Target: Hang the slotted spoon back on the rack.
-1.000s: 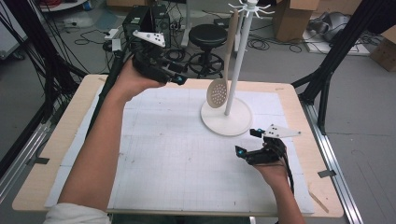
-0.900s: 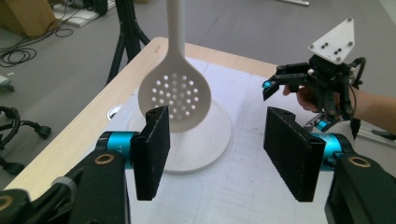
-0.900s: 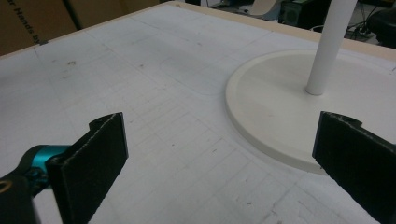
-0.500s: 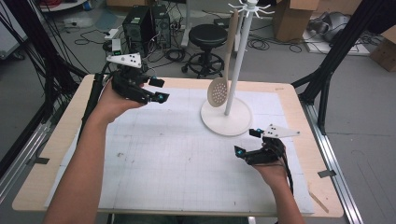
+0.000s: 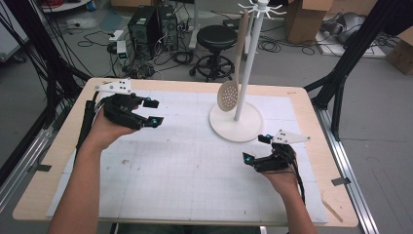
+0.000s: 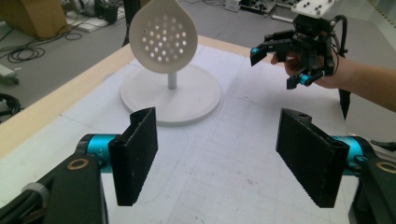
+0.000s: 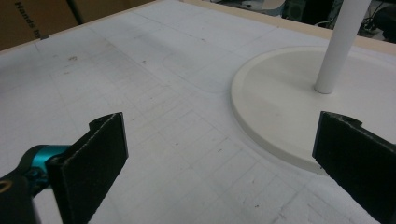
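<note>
Since a second ago the left gripper point(image 5: 152, 112) has drawn back from the slotted spoon point(image 5: 228, 95) and sunk toward the table's point(image 5: 58, 161) far left corner, its jaws having just been opening, now spread with nothing between them. Its forearm stretches in long from the near edge. Near the right edge the right gripper point(image 5: 254, 148) hovers low, jaws wide and empty, beside the stand's base point(image 5: 236, 127). That spoon hangs from the white stand point(image 5: 248, 58); its hook is too small to make out.
</note>
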Available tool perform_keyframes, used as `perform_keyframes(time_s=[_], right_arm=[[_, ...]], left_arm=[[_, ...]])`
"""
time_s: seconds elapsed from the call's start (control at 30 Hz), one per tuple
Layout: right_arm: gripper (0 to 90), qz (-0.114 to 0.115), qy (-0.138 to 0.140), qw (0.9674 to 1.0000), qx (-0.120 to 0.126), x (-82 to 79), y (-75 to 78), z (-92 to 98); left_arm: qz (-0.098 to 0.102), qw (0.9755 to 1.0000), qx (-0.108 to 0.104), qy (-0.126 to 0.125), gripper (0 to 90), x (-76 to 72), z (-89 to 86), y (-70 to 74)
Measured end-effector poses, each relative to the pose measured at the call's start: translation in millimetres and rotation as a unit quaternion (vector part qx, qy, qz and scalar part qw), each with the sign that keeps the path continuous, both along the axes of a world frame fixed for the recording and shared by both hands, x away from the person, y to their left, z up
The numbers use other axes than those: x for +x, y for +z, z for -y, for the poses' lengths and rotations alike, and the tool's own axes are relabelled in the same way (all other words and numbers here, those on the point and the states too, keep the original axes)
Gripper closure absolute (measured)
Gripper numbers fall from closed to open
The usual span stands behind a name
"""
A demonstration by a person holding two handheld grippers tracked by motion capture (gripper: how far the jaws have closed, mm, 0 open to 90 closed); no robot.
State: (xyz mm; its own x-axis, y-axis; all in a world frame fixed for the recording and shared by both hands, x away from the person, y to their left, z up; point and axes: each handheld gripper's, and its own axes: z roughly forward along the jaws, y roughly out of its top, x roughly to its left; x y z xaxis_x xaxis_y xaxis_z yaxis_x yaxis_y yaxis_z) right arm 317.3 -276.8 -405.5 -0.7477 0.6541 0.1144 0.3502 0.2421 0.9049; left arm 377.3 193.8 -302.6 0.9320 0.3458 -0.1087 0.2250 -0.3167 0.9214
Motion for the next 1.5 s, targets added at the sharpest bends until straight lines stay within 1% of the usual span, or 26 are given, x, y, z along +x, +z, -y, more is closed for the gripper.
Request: perform_keyframes(time_s=[0.1, 0.17, 0.23, 0.3, 0.4, 0.43, 0.5, 0.53, 0.6, 0.63, 0.67, 0.73, 0.77, 0.9, 0.93, 0.97, 1.03, 1.07, 1.17, 1.2, 1.33, 1.4, 1.47, 1.5], right_arm=[[2.0, -0.003, 0.000, 1.0000, -0.002, -0.6, -0.1, -0.5], [2.0, -0.002, 0.000, 1.0000, -0.003, -0.6, -0.1, -0.8], [2.0, -0.001, 0.000, 1.0000, -0.004, -0.1, -0.5, -1.0], [2.0, -0.004, 0.001, 1.0000, -0.005, -0.2, -0.8, -1.6], [2.0, -0.002, 0.001, 1.0000, -0.008, 0.6, -1.2, -1.7], [2.0, 0.000, 0.001, 1.0000, -0.008, 0.8, -1.5, -1.9], [2.0, -0.004, 0.001, 1.0000, -0.008, 0.1, -1.4, -2.3], [2.0, -0.003, 0.002, 1.0000, -0.008, 0.0, -1.4, -2.5], [2.0, 0.000, 0.003, 0.9999, -0.011, 0.2, -1.5, -2.8], [2.0, -0.004, 0.003, 0.9999, -0.011, -0.1, -1.5, -3.2], [2.0, -0.002, 0.003, 0.9999, -0.012, 0.4, -1.8, -3.5], [2.0, -0.001, 0.003, 0.9999, -0.013, 1.2, -2.1, -3.8], [2.0, 0.001, 0.003, 0.9999, -0.014, 1.6, -2.2, -3.9], [2.0, -0.002, 0.003, 0.9999, -0.013, 1.4, -2.1, -3.3], [2.0, -0.003, 0.002, 0.9999, -0.012, 1.1, -1.8, -2.9], [2.0, 0.001, 0.002, 0.9999, -0.011, 1.5, -1.7, -2.4], [2.0, -0.002, 0.002, 1.0000, -0.009, 1.3, -1.5, -2.1], [2.0, 0.001, 0.002, 1.0000, -0.008, 1.8, -1.6, -1.6], [2.0, 0.002, 0.001, 1.0000, -0.005, 1.7, -1.0, -0.4], [2.0, 0.002, 0.002, 1.0000, -0.003, 1.8, -0.9, 0.2], [2.0, 0.002, 0.000, 1.0000, -0.001, 1.5, -0.8, 1.0], [2.0, 0.004, 0.001, 1.0000, -0.004, 1.5, -0.7, 0.5], [2.0, 0.002, 0.001, 1.0000, -0.004, 1.3, -0.8, 0.0], [2.0, 0.002, 0.001, 1.0000, -0.004, 1.4, -0.7, 0.1]], left_arm=[[-0.005, 1.0000, -0.001, 0.003, 25.2, -3.6, -4.0, -12.6], [-0.008, 0.9999, -0.005, 0.004, 25.0, -7.3, -7.9, -22.2], [-0.007, 0.9999, -0.004, 0.011, 24.9, -10.5, -11.3, -29.2], [-0.009, 0.9998, -0.007, 0.017, 24.3, -14.1, -15.9, -36.1], [-0.012, 0.9996, -0.018, 0.018, 23.9, -19.6, -21.5, -44.4], [-0.011, 0.9996, -0.015, 0.019, 23.9, -21.1, -22.8, -46.4], [-0.004, 0.9996, -0.008, 0.025, 24.7, -23.5, -25.2, -49.2], [-0.004, 0.9996, -0.010, 0.024, 24.8, -25.0, -26.6, -50.5], [-0.003, 0.9997, -0.012, 0.023, 24.8, -27.9, -29.6, -54.1], [-0.004, 0.9996, -0.014, 0.024, 24.8, -29.1, -31.2, -56.3], [-0.005, 0.9996, -0.016, 0.023, 24.7, -29.5, -32.9, -58.4], [-0.010, 0.9996, -0.009, 0.026, 24.5, -29.2, -34.0, -60.1], [-0.008, 0.9996, -0.009, 0.024, 24.4, -29.3, -34.4, -60.2], [-0.005, 0.9996, -0.024, 0.017, 22.7, -31.7, -35.8, -63.9], [-0.008, 0.9994, -0.028, 0.017, 21.8, -32.9, -36.7, -66.2], [-0.009, 0.9993, -0.031, 0.018, 21.2, -33.9, -37.4, -68.9], [-0.010, 0.9992, -0.031, 0.021, 20.4, -36.1, -39.2, -72.5], [-0.008, 0.9993, -0.029, 0.024, 19.5, -36.9, -39.9, -72.9], [0.003, 0.9987, -0.043, 0.025, 16.7, -40.5, -41.5, -71.0], [0.007, 0.9987, -0.044, 0.024, 15.9, -41.2, -42.3, -70.5], [0.010, 0.9981, -0.053, 0.030, 12.0, -42.6, -45.0, -73.4], [0.011, 0.9978, -0.055, 0.034, 9.4, -41.8, -45.7, -76.0], [0.007, 0.9979, -0.053, 0.036, 6.6, -41.0, -45.2, -77.7], [0.007, 0.9980, -0.051, 0.036, 6.6, -41.0, -44.8, -78.3]])
